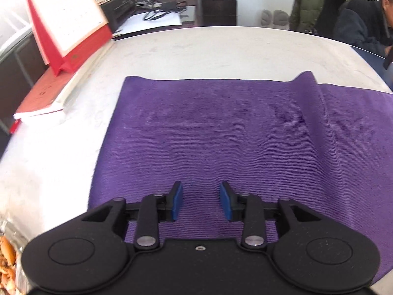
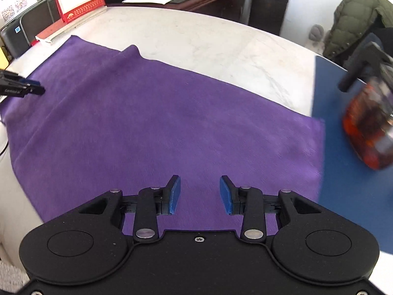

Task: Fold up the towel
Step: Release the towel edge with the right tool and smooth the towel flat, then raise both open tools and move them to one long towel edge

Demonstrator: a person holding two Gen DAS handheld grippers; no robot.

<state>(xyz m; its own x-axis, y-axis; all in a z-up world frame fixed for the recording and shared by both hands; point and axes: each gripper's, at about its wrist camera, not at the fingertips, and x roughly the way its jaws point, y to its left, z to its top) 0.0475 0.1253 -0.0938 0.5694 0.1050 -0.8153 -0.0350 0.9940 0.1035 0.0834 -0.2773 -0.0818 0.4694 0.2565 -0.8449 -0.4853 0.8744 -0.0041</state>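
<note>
Towel (image 1: 221,132), purple, spread flat on pale surface (image 1: 196,49) under both grippers, one ridge of a fold running toward far edge. Left gripper (image 1: 201,201) partly open above near hem, blue pads (image 1: 178,202) apart, nothing between. Right gripper (image 2: 200,194) likewise partly open and empty (cloth only beneath). Farther off: red calendar stand (image 1: 66,24) at left, blue mat (image 2: 343,147) beside right edge, blurred bottle (image 2: 368,127) on it.

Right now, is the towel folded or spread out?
Mostly spread: the towel lies flat on the table, with one raised crease near its far edge.
</note>
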